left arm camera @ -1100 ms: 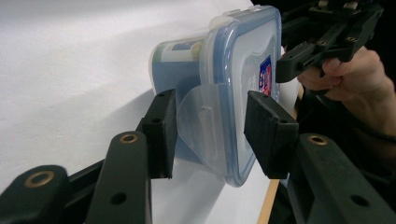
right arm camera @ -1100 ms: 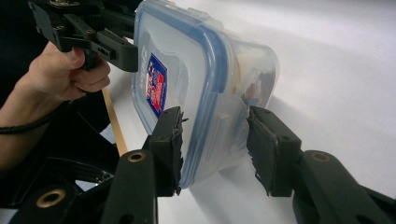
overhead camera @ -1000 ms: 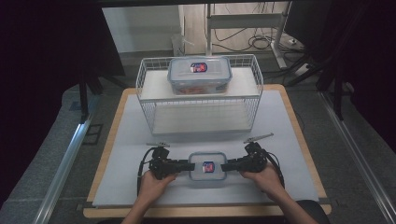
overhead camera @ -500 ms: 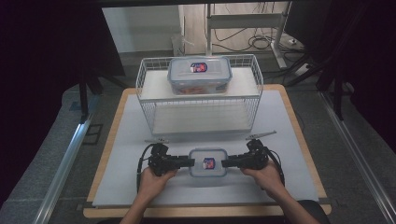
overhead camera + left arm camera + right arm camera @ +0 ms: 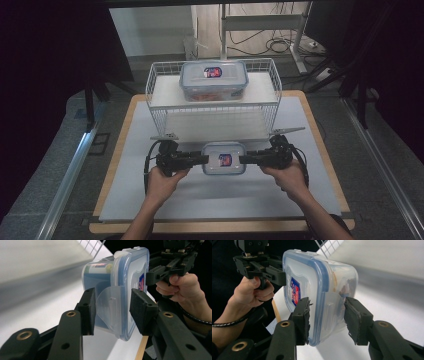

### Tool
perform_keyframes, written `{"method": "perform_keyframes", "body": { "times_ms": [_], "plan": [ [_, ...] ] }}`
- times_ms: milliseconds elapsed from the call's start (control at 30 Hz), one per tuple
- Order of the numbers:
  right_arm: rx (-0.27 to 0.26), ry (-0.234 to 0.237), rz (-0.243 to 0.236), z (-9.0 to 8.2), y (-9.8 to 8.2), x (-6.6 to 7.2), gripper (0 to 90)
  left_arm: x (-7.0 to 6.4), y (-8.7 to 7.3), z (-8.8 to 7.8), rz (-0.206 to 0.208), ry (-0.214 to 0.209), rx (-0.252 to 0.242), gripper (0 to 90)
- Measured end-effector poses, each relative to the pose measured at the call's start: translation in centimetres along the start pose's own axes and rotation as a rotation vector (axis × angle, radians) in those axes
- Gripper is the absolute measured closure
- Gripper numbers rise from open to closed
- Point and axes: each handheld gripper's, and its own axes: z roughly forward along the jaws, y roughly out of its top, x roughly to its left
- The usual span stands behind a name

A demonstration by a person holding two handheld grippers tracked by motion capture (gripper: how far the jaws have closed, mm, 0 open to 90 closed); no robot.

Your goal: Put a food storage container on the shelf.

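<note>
While both hand-held grippers clamp it, the container (image 5: 224,158) has apparently risen.

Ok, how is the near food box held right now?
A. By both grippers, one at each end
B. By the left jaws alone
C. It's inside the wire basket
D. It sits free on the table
A: the left gripper and right gripper each clamp one end of the near food box, in front of the wire basket.

Probably lab: black curtains (image 5: 55,75), floor cables (image 5: 280,45), aluminium rail (image 5: 67,185).
</note>
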Motion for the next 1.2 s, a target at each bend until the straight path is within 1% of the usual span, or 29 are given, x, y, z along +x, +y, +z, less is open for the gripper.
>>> {"method": "perform_keyframes", "body": {
  "times_ms": [67, 133, 300, 367, 467, 600, 700, 767, 1000, 1100, 1133, 1200],
  "plan": [
    [-0.01, -0.004, -0.021, -0.4, 0.8, 0.4, 56.3, -0.2, 0.7, -0.3, 0.012, -0.002, -0.007, 57.1],
    [-0.017, -0.005, -0.028, -0.7, 1.6, 0.7, 56.4, -0.4, 1.3, -0.5, 0.018, -0.001, -0.012, 57.1],
    [-0.036, 0.001, -0.041, -1.0, 3.2, 1.0, 56.5, -0.6, 2.7, -1.2, 0.023, 0.004, -0.021, 57.1],
    [-0.041, 0.004, -0.041, -1.0, 3.8, 1.1, 56.6, -0.7, 3.2, -1.5, 0.024, 0.005, -0.029, 57.1],
    [-0.058, 0.016, -0.045, -1.2, 4.8, 1.4, 57.8, -0.7, 4.2, -2.1, 0.013, 0.0, -0.043, 56.8],
    [-0.074, 0.033, -0.038, -1.5, 6.0, 1.6, 58.0, -1.3, 5.4, -2.6, 0.03, 0.017, -0.045, 57.0],
    [-0.08, 0.037, -0.035, -1.6, 6.6, 1.7, 58.0, -1.4, 6.0, -2.9, 0.03, 0.02, -0.045, 57.0],
    [-0.085, 0.034, -0.038, -1.8, 7.0, 1.9, 58.0, -1.5, 6.4, -3.0, 0.033, 0.018, -0.053, 57.0],
    [-0.1, 0.031, -0.048, -2.4, 8.3, 2.3, 57.9, -2.0, 7.9, -3.5, 0.048, 0.023, -0.056, 57.0],
    [-0.106, 0.03, -0.053, -2.7, 9.0, 2.6, 57.9, -2.3, 9.0, -3.8, 0.056, 0.022, -0.058, 57.0],
    [-0.106, 0.03, -0.053, -2.7, 9.0, 2.6, 57.9, -2.3, 9.0, -3.8, 0.056, 0.022, -0.058, 57.0],
    [-0.113, 0.03, -0.055, -3.0, 9.8, 2.8, 57.9, -2.5, 9.7, -4.0, 0.055, 0.024, -0.064, 56.9]
  ]
}}
